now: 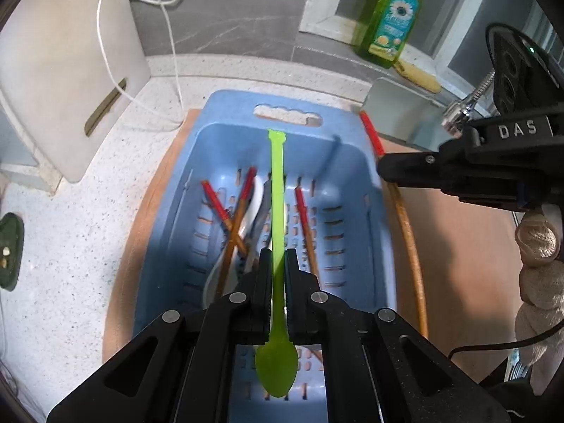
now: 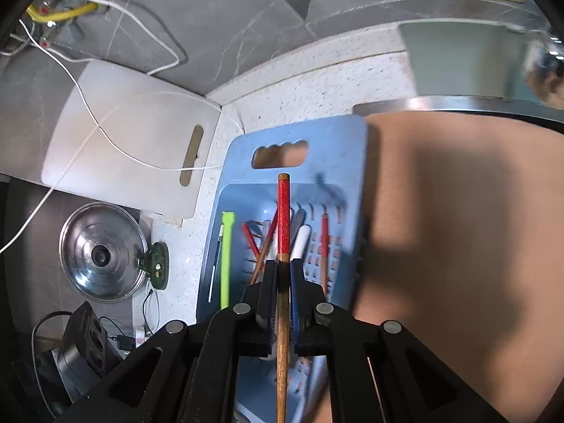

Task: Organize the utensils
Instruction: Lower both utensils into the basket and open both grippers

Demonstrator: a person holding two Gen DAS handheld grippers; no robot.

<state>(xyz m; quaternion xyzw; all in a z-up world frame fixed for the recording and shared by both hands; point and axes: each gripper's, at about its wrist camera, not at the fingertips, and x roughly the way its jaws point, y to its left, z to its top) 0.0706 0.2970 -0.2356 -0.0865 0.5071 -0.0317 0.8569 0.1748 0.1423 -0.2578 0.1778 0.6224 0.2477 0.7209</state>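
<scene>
My left gripper is shut on a green plastic spoon, bowl toward the camera, handle pointing away over the blue slotted basket. My right gripper is shut on a wooden chopstick with a red top, held above the same basket. Inside the basket lie several red-topped chopsticks and a white spoon. The right gripper's black body shows at the right edge of the left wrist view. The green spoon shows at the basket's left in the right wrist view.
The basket stands on a wooden board on a speckled counter. A white cutting board with a white cable leans at the back left. A steel pot lid, a green soap bottle, a yellow sponge and a faucet surround it.
</scene>
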